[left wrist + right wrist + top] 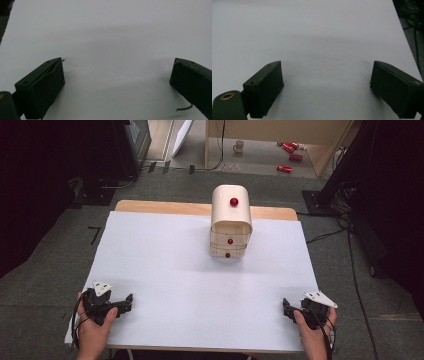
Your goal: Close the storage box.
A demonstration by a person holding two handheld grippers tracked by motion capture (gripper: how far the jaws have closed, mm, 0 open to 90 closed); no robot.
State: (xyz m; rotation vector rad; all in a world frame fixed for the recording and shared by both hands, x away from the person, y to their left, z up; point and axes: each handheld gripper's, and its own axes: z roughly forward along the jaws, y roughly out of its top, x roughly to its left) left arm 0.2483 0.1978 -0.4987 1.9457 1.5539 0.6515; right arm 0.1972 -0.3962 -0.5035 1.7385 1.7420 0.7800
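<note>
A small wooden chest of drawers (230, 222) with a rounded top and red knobs (233, 201) stands at the far middle of the white-covered table (165, 270). My left gripper (128, 301) rests near the front left corner, held by a hand, far from the chest. In the left gripper view its jaws stand wide apart over bare white surface (117, 75), open with nothing between them. My right gripper (286, 308) sits near the front right corner. In the right gripper view it is open too (325, 75), with only white sheet between the jaws.
The table's right edge (404, 42) lies close beside the right gripper, with cables on the grey floor beyond. Past the table's far edge, red cans (290, 150) and a mug (239, 146) lie on the floor. Dark equipment (115, 150) stands at the back left.
</note>
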